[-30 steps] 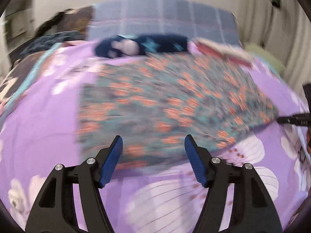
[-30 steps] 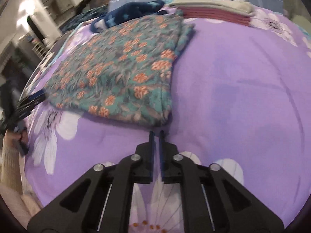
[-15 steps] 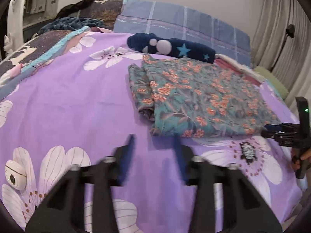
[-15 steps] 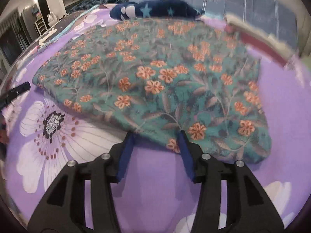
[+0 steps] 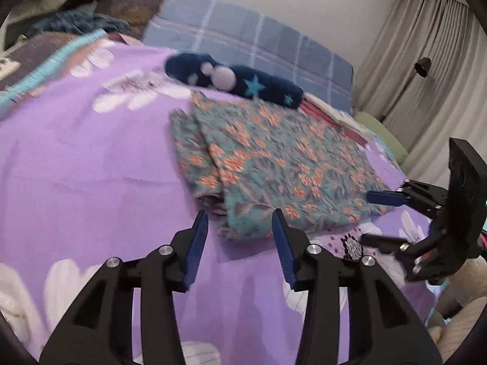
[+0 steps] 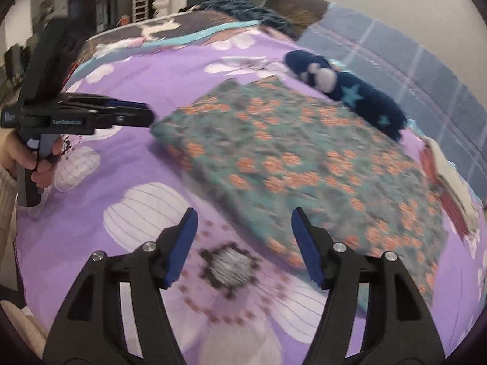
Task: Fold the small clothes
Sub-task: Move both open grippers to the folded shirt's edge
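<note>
A teal garment with orange flowers (image 5: 274, 167) lies folded flat on the purple flowered bedsheet (image 5: 91, 167). My left gripper (image 5: 240, 222) hovers at its near left corner. The jaws are opening, and the corner shows between the blue pads (image 5: 197, 237) without being pressed. My right gripper (image 6: 243, 216) hangs over the sheet by the garment's (image 6: 304, 158) near edge. Its jaws are opening too, with nothing gripped. Each view catches the other tool: the right gripper (image 5: 365, 217) at the garment's right corner, the left gripper (image 6: 149, 112) at its left corner, held by a hand (image 6: 39, 170).
A navy fleece piece with stars (image 5: 237, 82) lies behind the garment, beside a folded red and cream stack (image 5: 334, 115). A blue plaid pillow (image 5: 258, 48) lies at the head of the bed. Curtains (image 5: 426, 60) hang on the right. Dark clothes (image 6: 249, 15) are piled at the back.
The right gripper went from shut to wide open and swung round to the garment's near edge. The left gripper narrowed, widened again and moved up to the garment's corner.
</note>
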The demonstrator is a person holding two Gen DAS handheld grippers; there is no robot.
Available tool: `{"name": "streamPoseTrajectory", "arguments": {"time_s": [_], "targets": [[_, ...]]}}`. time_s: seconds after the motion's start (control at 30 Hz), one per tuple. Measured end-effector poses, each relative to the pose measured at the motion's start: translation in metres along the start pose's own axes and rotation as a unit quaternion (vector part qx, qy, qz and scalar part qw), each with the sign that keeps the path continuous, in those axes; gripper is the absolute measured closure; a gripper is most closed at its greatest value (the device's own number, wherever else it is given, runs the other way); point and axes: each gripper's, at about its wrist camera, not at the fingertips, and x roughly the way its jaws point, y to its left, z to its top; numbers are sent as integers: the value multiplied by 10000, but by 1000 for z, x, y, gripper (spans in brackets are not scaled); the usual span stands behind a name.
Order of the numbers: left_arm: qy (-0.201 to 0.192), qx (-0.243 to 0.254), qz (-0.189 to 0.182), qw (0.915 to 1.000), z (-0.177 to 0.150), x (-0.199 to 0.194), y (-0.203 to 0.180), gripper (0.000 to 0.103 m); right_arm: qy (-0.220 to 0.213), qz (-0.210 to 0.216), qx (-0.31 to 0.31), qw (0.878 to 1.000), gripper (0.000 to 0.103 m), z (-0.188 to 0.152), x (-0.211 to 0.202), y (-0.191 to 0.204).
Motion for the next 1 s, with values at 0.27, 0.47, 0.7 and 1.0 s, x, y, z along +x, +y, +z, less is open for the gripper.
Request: {"name": "streamPoseTrajectory", "arguments": {"time_s": [0.27,0.47,0.7,1.0], "targets": [[223,-119,46,9997,7,9,3,100,201,-44,295,9994,32,-3,14,-4],[395,-572,-158,9975,-17,16,30,101,272,-61,180,9994,32,0,26,1],[173,-633,45,9978,-16,-5,35,95,40,-48,-709,9975,32,22,46,48],[-373,-838,490,9946,17,-25,65,62,-287,-691,-1391,9874,37,44,80,91]]}}
